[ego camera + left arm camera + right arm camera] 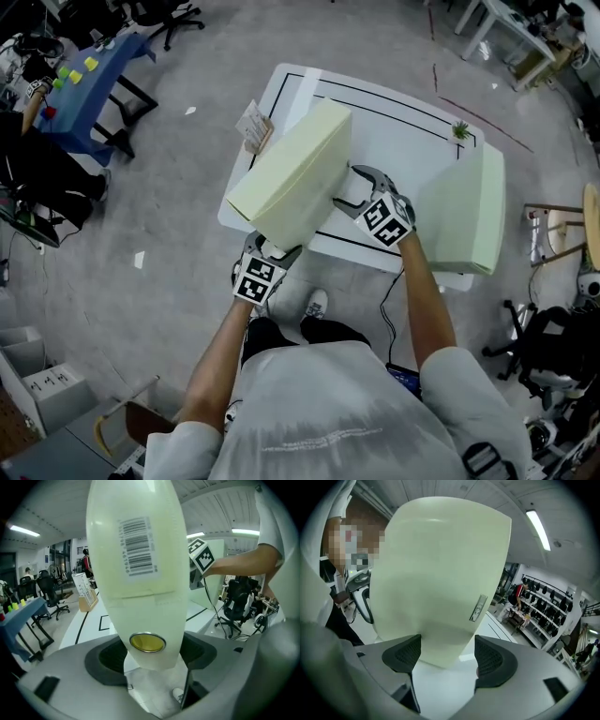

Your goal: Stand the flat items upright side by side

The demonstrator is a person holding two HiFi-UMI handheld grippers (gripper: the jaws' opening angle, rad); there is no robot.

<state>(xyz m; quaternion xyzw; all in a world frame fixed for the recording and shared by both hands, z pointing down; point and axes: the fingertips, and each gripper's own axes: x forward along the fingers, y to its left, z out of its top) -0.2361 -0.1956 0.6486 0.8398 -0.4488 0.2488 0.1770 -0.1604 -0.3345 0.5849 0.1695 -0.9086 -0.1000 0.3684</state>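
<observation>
Head view: we see a person standing at a white bench (394,122), a hand-held gripper in each hand and a pale flat box (291,173) raised off the bench top between them. The box is tilted, its far end high over the bench and its near end low at the front edge.

The left hand-held gripper (267,255) has that near end. In the left gripper view we see the left hand-held gripper (152,656) clamped on the box (136,550). The box runs deep between the two dark pads and rises straight up along the jaws. A barcode label (136,545) sits on the narrow face towards the camera, with a round gold disc (147,642) below it at pad level.

The right hand-held gripper (349,190) lies just beside the box's right side, its tips up against that side. In the right gripper view the right hand-held gripper (446,656) has its jaws spread wide. The box (440,573) fills the view ahead, and only its lower end reaches between the pad tips. We see bare white bench in the gap behind that end. A small metal tag (478,608) shows on the box's face.

A second pale box (469,211) is on the right end of the bench, well apart from the lifted one. A card stand (253,127) sits at the bench's left edge.
</observation>
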